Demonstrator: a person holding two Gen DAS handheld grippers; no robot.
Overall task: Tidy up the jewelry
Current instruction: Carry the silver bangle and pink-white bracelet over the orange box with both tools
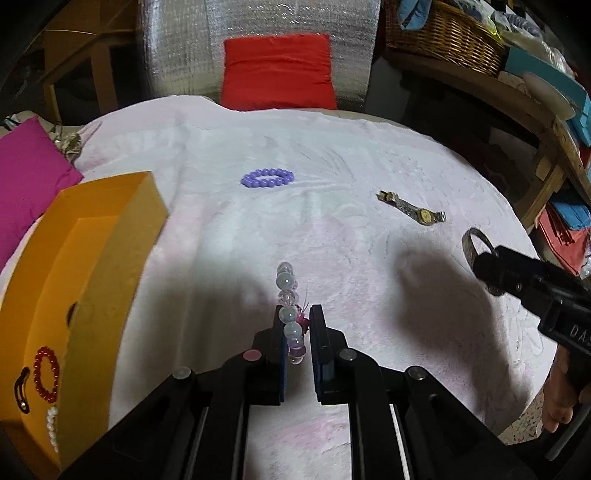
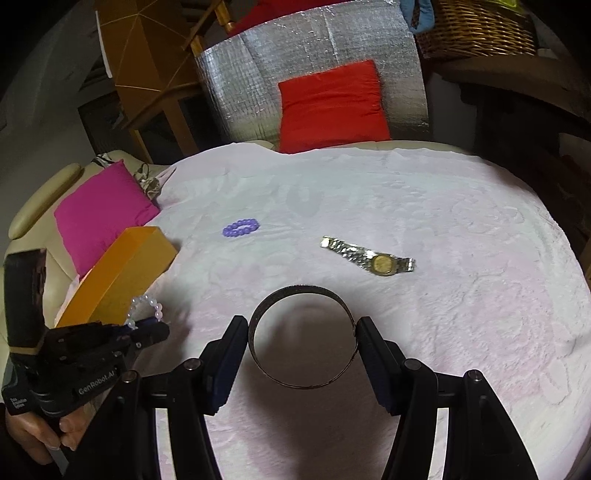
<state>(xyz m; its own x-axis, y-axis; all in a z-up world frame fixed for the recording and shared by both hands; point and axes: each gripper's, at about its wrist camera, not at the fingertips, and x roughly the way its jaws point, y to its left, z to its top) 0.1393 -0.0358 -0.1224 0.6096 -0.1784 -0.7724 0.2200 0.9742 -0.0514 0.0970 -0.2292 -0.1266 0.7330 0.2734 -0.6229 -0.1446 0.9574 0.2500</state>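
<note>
My left gripper (image 1: 297, 314) is shut on a bracelet of clear and pale pink beads (image 1: 287, 291), held edge-up above the pink cloth; the same bracelet (image 2: 146, 306) shows in the right wrist view, near the orange box. My right gripper (image 2: 301, 325) is shut on a thin metal bangle (image 2: 301, 291), pads pressing its two sides; the bangle (image 1: 474, 247) sits at the right in the left wrist view. On the cloth lie a purple bead bracelet (image 1: 267, 178) (image 2: 241, 226) and a gold-faced wristwatch (image 1: 413, 208) (image 2: 369, 256). The orange box (image 1: 92, 266) (image 2: 122, 273) at left holds a red bead bracelet (image 1: 46, 373).
A pink textured cloth (image 1: 332, 147) covers the round surface. A magenta cushion (image 2: 103, 210) lies behind the box, a red cushion (image 2: 332, 107) at the far edge. A wicker basket (image 1: 443, 33) and stacked items fill shelves at the right. A hand (image 2: 33, 432) holds the left gripper.
</note>
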